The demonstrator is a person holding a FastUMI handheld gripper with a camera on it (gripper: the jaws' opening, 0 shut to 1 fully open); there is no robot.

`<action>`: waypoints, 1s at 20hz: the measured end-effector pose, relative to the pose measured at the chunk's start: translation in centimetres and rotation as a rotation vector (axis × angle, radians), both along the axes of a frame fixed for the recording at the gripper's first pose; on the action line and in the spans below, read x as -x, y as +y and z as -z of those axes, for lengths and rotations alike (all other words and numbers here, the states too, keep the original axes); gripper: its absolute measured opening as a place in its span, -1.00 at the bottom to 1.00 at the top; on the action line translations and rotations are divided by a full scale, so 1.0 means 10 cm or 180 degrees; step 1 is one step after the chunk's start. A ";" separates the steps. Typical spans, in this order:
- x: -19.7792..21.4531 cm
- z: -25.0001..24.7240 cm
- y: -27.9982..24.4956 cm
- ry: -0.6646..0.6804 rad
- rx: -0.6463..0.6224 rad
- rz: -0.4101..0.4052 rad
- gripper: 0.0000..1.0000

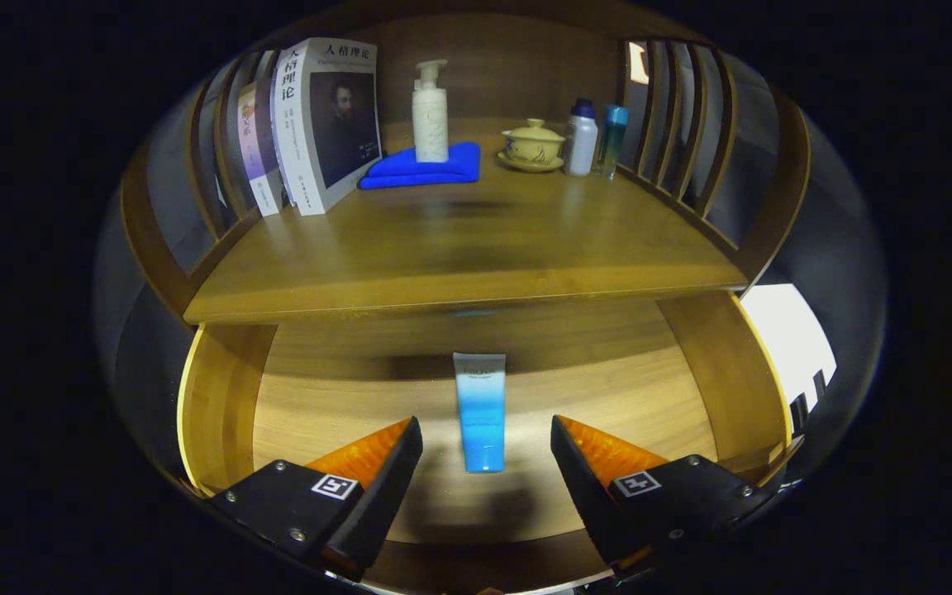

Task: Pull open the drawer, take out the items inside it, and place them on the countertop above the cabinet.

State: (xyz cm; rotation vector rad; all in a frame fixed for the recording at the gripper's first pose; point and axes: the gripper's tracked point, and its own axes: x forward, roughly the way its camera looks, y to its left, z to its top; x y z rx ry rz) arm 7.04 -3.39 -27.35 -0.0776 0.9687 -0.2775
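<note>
Cabinet (195, 273), wooden, slatted sides. Its top is the bench (459, 240), the target surface for whatever comes out below.

Drawer (220, 397) already pulled out under the bench edge, floor exposed and lit. Opening step looks done; removal not yet begun.

Bench load, all pushed to the back, which leaves the front half bare for setting things down:
- books (311, 124), upright, leaning against the left slats.
- folded blue cloth (426, 168), a white pump bottle (430, 111) standing on it.
- lidded yellow cup on a saucer (532, 145), right of the cloth.
- two small bottles (596, 139), just beside the cup, near the right slats.

Drawer contents: one blue tube (480, 413), lying flat on the drawer floor, long axis pointing away from the gripper. No other item visible inside; the back of the drawer sits in shadow under the bench, so can't rule one out.

Gripper (486, 446): jaws spread wide apart, holding nothing. They straddle the near end of the tube, one finger each side, neither touching. Spread suits closing across the tube's narrow width.

Judgement: next move is to lower and close. The flat tube lies low against the wood, so the fingers must reach down close to the floor.
</note>
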 end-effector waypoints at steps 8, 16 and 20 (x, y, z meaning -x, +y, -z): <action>-0.03 0.37 -0.06 0.0483 -0.0182 0.0159 0.92; 0.08 0.61 -0.13 0.0811 -0.0096 0.0098 0.49; 0.09 0.67 -0.10 0.0867 -0.0165 0.0046 0.07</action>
